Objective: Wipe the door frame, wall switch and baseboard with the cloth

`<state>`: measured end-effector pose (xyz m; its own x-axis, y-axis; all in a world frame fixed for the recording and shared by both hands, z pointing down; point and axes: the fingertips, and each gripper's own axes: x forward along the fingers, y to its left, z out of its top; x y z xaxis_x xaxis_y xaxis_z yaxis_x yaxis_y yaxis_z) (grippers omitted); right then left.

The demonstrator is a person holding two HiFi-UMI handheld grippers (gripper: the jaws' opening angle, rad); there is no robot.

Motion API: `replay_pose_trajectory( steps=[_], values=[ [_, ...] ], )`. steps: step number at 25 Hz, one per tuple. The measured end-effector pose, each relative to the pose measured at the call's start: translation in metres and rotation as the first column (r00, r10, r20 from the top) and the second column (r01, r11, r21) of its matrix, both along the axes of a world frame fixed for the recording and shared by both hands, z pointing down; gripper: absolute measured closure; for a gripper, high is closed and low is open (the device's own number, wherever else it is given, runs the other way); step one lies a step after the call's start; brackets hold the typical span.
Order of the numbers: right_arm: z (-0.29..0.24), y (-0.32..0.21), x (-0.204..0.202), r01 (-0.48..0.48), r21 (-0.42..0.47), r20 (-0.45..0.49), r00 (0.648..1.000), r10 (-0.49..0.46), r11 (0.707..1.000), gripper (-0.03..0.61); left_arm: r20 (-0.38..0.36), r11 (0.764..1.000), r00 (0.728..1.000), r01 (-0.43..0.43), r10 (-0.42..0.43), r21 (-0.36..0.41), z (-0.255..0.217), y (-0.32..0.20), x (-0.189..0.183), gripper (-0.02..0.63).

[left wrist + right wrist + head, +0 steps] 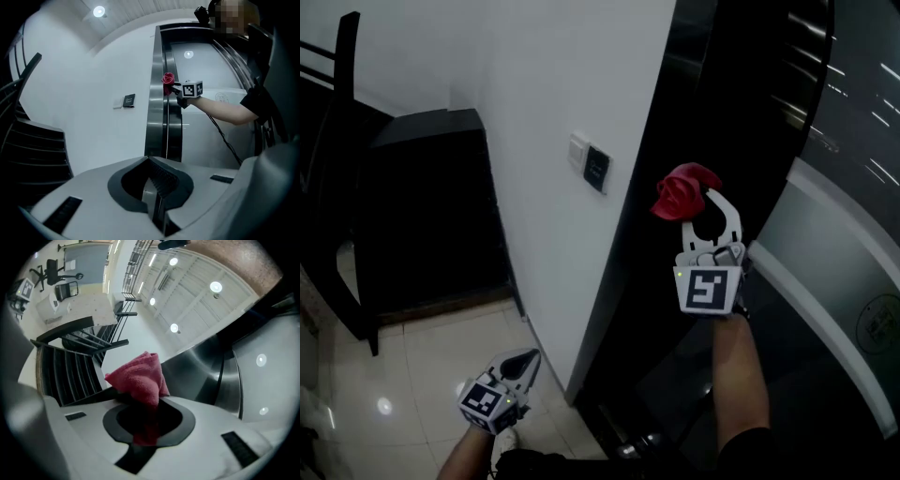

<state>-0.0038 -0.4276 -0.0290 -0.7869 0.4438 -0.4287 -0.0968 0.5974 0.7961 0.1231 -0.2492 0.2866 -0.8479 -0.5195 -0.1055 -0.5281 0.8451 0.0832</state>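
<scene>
Two grippers: the right gripper (701, 208) is raised at the door frame (642, 253); the left gripper (523, 366) hangs low, left of the frame's foot, over the floor tiles (422, 375).
Left jaws: closed on each other with nothing between them.
Right jaws: clenched on the red cloth (138, 376), a bunch of which sticks out past the tips.
Cloth position: against the frame's dark glossy face, high up; whether it presses on the face or sits just short of it cannot be settled.
Frame axis: upright, its length running from the cloth down to the floor, so a wiping stroke would likely go along that line.
Nearer hand: the right one by far; the left is well apart from the frame's upper part.
Wall switch (597, 169): on the white wall just left of the frame, a little below the cloth.
Baseboard: at the frame's foot, too dark to make out.
</scene>
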Motion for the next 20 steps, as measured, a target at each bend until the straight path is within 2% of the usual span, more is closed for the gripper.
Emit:
replay_pose_trajectory(
  steps=[4,11,20],
  values=[
    [0.023,0.008,-0.001,-0.079,0.099,0.008,0.997,0.078,0.992,0.523,-0.022,1.0,1.0,0.006,-0.006,-0.001,0.008,0.005,0.004,0.621],
    [0.077,0.006,-0.001,-0.144,0.188,-0.02,0.988,0.151,0.972,0.525,-0.02,0.995,0.995,-0.097,0.097,-0.007,0.005,0.008,-0.019,0.621],
    [0.143,0.003,-0.007,-0.198,0.264,-0.141,0.96,0.241,0.944,0.523,-0.029,0.976,0.976,-0.217,0.217,-0.004,0.012,0.0,-0.042,0.621]
  ],
)
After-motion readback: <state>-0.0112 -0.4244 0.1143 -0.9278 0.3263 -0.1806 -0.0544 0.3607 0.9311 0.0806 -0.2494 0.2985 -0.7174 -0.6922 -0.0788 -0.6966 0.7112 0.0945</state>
